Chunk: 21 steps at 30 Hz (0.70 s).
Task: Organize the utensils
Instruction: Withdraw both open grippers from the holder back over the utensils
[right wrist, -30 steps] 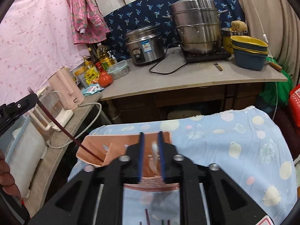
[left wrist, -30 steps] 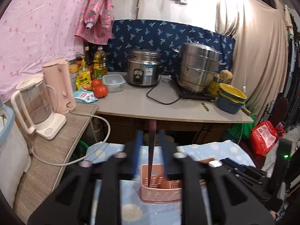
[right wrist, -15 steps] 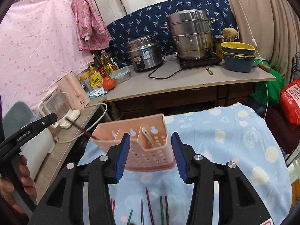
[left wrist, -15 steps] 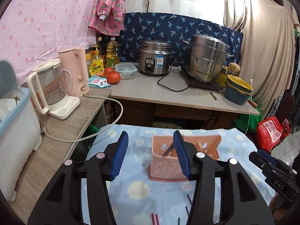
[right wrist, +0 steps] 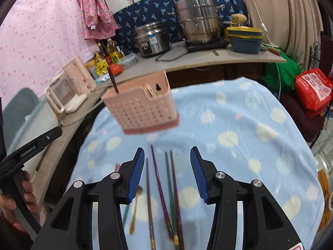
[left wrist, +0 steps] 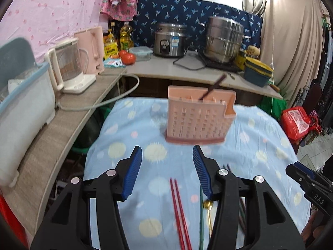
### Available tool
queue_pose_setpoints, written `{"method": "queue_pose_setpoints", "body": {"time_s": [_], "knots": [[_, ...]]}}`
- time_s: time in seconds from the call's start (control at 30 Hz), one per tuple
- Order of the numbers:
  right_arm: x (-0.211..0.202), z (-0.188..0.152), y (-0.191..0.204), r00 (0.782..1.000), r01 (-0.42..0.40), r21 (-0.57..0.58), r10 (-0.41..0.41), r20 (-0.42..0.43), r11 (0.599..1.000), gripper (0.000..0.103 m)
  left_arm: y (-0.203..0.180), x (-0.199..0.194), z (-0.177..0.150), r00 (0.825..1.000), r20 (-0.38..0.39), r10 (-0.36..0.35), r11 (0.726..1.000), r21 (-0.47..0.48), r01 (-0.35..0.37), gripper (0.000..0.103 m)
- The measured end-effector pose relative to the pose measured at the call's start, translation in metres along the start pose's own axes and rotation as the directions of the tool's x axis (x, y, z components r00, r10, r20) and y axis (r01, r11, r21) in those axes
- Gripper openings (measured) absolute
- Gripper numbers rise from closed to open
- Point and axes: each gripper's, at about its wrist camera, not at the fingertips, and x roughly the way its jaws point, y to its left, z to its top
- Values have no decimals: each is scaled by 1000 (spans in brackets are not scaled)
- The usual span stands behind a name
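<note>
A pink slotted utensil caddy (left wrist: pixel 197 118) (right wrist: pixel 143 108) stands on the blue dotted cloth (left wrist: pixel 133 137). In it lean a dark chopstick (left wrist: pixel 214 86) (right wrist: pixel 113 81) and a pale spoon (right wrist: pixel 150 91). My left gripper (left wrist: pixel 167 170) is open and empty, set back from the caddy, above a red chopstick pair (left wrist: pixel 179 208), a green chopstick (left wrist: pixel 200 218) and a gold spoon (left wrist: pixel 208 208). My right gripper (right wrist: pixel 167 173) is also open and empty, over several loose chopsticks (right wrist: pixel 164 189) with the gold spoon (right wrist: pixel 135 206) at their left. The caddy looks motion-blurred.
A wooden side shelf (left wrist: pixel 62 125) on the left carries a blender (left wrist: pixel 68 64) and a pink kettle (left wrist: pixel 91 50). The back counter (left wrist: pixel 187 70) bears a rice cooker (left wrist: pixel 169 39), a steamer pot (left wrist: pixel 224 39) and stacked bowls (left wrist: pixel 258 73). A red bag (left wrist: pixel 297 123) lies at the right.
The left gripper let go of the dark chopstick and the right let go of the spoon, both now in the caddy. Both jaws widened and both grippers drew back toward the near side.
</note>
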Motion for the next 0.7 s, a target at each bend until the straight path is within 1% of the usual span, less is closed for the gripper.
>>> {"method": "queue_pose_setpoints", "body": {"time_s": [0.1,0.23,0.37,0.47,0.57,0.7], "knots": [[-3,-27,-9,999,32,7,-32,-32,999,45,3,3,-33,998,-55,5,1000,-1,-5,48],[-3,-60,-18,994,84,-1,-84,-67,996,45,5,8,-72,992,-123,10,1000,7,-9,48],[-2,-89,-27,989,99,13,-97,-111,995,45,6,11,-110,983,-185,-3,1000,10,5,48],[0,-106,-31,986,101,23,-97,-136,995,45,5,11,-139,972,-236,-18,1000,15,22,48],[0,-120,-31,983,109,16,-105,-150,994,45,4,8,-158,963,-266,-40,999,14,46,48],[-1,-131,-30,982,107,17,-103,-159,994,45,1,5,-181,958,-283,-54,998,21,62,48]]}}
